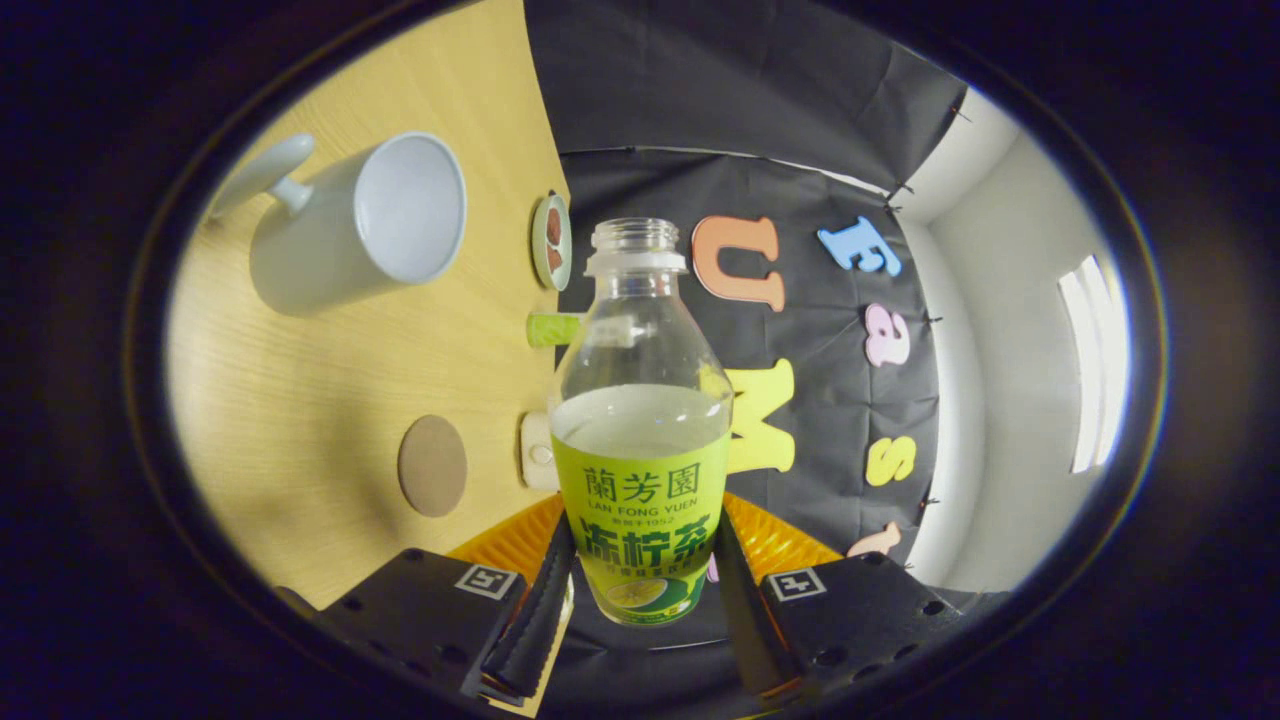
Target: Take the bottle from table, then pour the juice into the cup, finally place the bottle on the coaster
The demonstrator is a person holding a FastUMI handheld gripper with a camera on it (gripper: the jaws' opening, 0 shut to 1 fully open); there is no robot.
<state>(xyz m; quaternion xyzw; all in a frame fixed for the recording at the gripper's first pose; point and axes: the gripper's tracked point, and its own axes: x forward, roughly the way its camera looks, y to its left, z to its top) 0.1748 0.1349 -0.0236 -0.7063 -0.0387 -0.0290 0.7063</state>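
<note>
bottle [641,420]: clear, with pale liquid and a lime-green label printed in dark green
cup [360,225]: white all over
coaster [432,465]: plain brown
table [300,400]: light wood grain
small dish [551,241]: white rim, brown pieces inside

bottle [640,440] between tongs [640,590], cup [360,225] beyond coaster [432,466]
</note>
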